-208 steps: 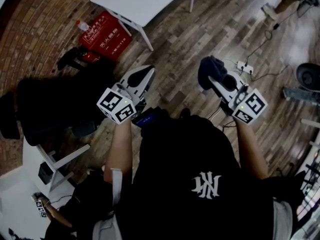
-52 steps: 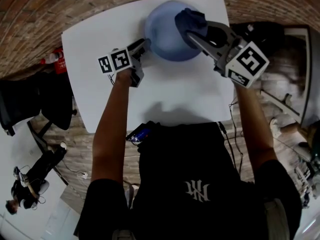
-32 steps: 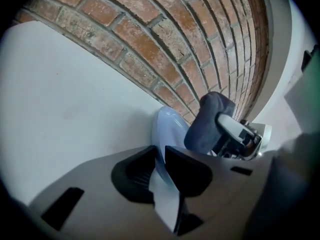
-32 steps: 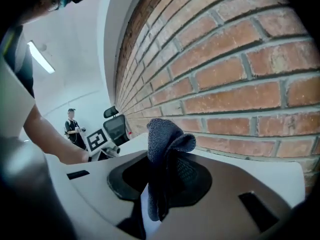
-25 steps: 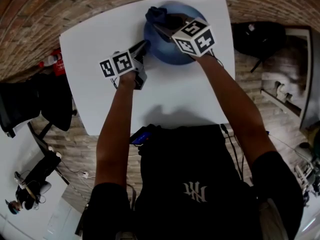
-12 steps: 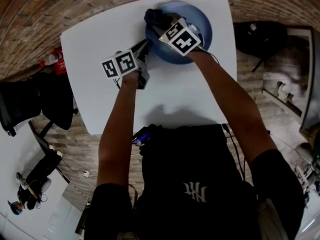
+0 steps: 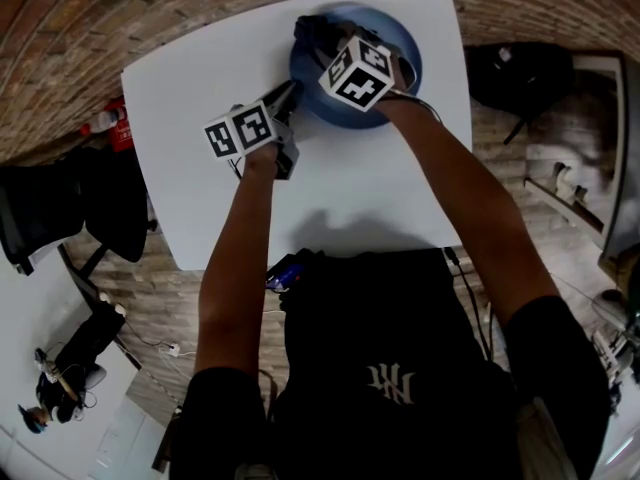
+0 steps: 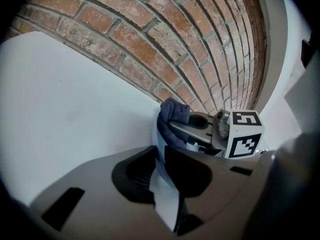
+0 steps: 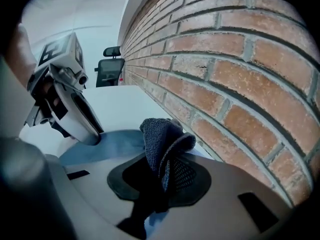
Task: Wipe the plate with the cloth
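Note:
A blue plate (image 7: 405, 40) lies at the far edge of the white table (image 7: 200, 178). My left gripper (image 7: 289, 91) is shut on the plate's near-left rim; in the left gripper view the pale rim (image 8: 165, 204) runs between the jaws. My right gripper (image 7: 320, 38) reaches over the plate's far-left part, shut on a dark blue cloth (image 7: 308, 28). The cloth (image 9: 161, 134) bunches up out of the right gripper (image 9: 165, 161) above the plate (image 9: 107, 141). From the left gripper view the cloth (image 8: 172, 115) rests inside the plate's far side. Where the cloth meets the plate is hidden.
A brick wall (image 9: 225, 59) rises right behind the table's far edge. A black chair (image 7: 60, 208) and a red box (image 7: 118, 123) stand on the floor at left, a black bag (image 7: 520, 78) at right. A person (image 7: 60, 388) is at the lower left.
My right gripper has rolled and sunk onto the plate's far-left part with the cloth. The left gripper has kept its hold on the rim without moving.

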A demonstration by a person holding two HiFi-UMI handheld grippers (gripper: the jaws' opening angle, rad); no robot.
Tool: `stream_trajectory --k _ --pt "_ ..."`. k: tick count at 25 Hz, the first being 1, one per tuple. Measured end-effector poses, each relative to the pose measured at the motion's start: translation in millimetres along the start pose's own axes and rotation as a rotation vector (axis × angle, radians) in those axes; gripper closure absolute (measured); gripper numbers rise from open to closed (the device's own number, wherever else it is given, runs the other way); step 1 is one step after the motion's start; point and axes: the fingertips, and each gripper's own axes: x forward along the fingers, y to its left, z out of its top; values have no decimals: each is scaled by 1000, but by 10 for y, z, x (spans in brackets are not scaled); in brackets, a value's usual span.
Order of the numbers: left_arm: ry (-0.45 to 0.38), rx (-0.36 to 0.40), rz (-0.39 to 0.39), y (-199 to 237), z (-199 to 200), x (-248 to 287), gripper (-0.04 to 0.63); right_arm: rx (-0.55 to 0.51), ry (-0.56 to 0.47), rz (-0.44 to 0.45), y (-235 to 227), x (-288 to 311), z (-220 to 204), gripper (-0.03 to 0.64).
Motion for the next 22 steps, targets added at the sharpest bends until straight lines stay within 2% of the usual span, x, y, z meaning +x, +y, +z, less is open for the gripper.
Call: stream_trajectory --k 11,22 --pt "-8 10 32 18 2 -7 538 -107 162 -144 -361 -132 -299 529" --pt "-17 17 57 24 -3 -8 541 -145 278 -281 -661 -363 -574 531"
